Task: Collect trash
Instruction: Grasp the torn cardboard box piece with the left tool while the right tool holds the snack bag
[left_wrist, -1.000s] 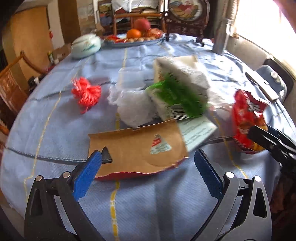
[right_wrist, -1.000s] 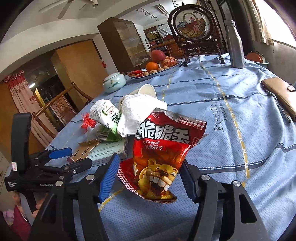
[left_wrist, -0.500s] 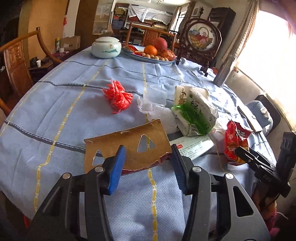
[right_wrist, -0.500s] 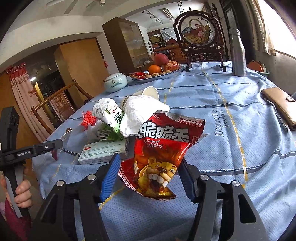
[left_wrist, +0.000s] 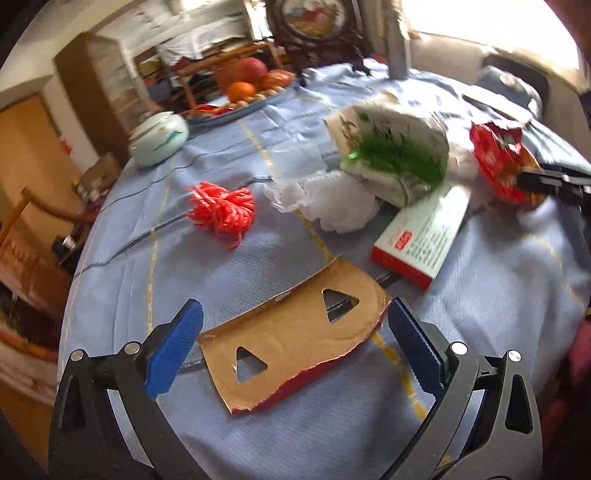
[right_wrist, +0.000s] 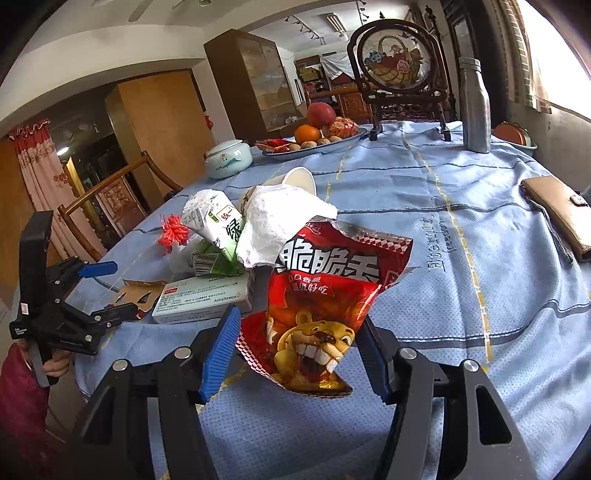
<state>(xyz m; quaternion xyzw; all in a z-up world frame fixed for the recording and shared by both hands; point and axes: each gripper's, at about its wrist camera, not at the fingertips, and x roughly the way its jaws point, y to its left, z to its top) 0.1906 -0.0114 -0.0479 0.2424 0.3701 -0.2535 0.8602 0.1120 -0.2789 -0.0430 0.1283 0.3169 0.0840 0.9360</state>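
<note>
A torn brown cardboard piece (left_wrist: 295, 339) with triangular holes lies on the blue tablecloth (left_wrist: 258, 258) between the fingers of my open left gripper (left_wrist: 291, 350); it also shows in the right wrist view (right_wrist: 138, 291). My right gripper (right_wrist: 295, 350) has its jaws around a red snack bag (right_wrist: 325, 299), which looks pinched at its lower part. The same red snack bag (left_wrist: 498, 166) appears at the right of the left wrist view. A white medicine box (right_wrist: 203, 299), a green-and-white carton (right_wrist: 218, 236), crumpled white tissue (right_wrist: 280, 225) and a red string bundle (left_wrist: 221, 210) lie in a pile.
A fruit plate (right_wrist: 314, 140), a pale lidded jar (right_wrist: 229, 158), a metal bottle (right_wrist: 474, 107), a framed ornament (right_wrist: 399, 70) and a brown wallet (right_wrist: 554, 210) stand farther back. A wooden chair (right_wrist: 110, 192) is at the table's left. The table edge runs just under both grippers.
My left gripper was shut on the cardboard and lifted it; now its jaws are wide open with the cardboard lying back on the cloth. The right gripper and snack bag barely moved.
</note>
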